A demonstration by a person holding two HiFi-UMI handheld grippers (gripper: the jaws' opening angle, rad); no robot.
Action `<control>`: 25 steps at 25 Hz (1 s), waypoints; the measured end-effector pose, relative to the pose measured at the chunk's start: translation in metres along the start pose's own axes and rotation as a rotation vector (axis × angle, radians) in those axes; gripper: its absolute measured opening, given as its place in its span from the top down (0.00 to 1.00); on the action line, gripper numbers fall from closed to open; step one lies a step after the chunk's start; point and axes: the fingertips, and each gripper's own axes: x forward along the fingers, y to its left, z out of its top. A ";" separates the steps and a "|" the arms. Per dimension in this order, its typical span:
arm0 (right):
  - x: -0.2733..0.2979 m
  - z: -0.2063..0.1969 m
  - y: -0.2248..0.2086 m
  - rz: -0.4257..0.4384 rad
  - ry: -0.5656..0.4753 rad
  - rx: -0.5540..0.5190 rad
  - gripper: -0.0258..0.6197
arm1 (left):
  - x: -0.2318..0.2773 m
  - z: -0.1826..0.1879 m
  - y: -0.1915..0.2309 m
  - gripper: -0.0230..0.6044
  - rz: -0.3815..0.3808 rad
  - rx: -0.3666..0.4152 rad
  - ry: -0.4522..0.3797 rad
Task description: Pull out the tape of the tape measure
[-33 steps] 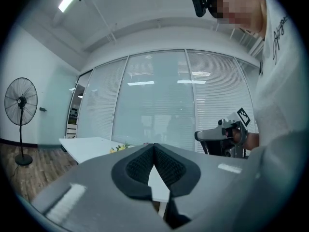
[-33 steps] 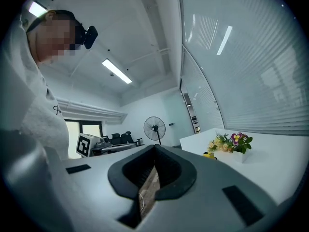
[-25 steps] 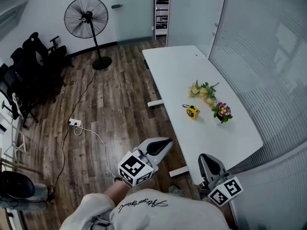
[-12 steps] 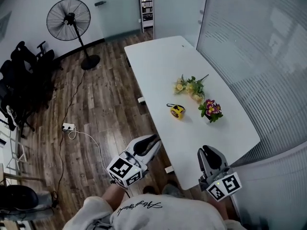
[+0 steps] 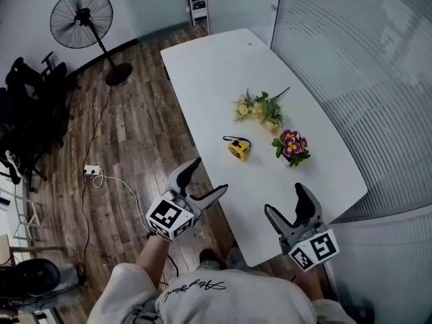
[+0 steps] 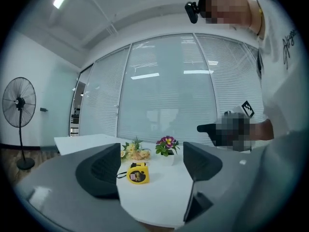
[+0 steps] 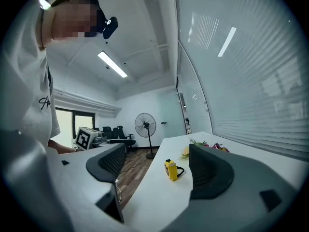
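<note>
Left tool (image 5: 210,175) and right tool (image 5: 283,198): jaws have just been opening and now stand wide apart with nothing between them; pads dark, ribbed. Both tools sit closer to the bench (image 5: 216,59) than a second ago, at its near end. Looks like the approach; tape not yet touched. Tape measure (image 5: 237,148) lies mid-bench, well beyond both tools: small boxy yellow case, hard-plastic look, dark wrist loop. Yellow flower bunch (image 5: 255,108) farther off, pink potted flower (image 5: 291,144) to its right. Bench top smooth, white, with rounded corners.
</note>
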 end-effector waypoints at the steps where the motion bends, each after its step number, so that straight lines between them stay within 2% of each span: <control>1: 0.002 0.001 -0.001 0.009 -0.001 0.002 0.35 | 0.010 -0.003 0.006 0.34 -0.016 0.007 0.008; 8: -0.002 -0.019 -0.009 0.030 0.022 0.041 0.35 | 0.089 -0.061 0.031 0.31 -0.170 0.173 0.194; 15: -0.026 -0.025 -0.033 -0.022 0.049 0.094 0.35 | 0.136 -0.102 0.042 0.30 -0.314 0.231 0.340; 20: -0.034 -0.012 -0.038 -0.062 0.024 0.073 0.35 | 0.148 -0.121 0.038 0.30 -0.381 0.246 0.402; 25: -0.037 -0.013 -0.038 -0.077 0.028 0.062 0.35 | 0.161 -0.136 0.042 0.30 -0.392 0.276 0.447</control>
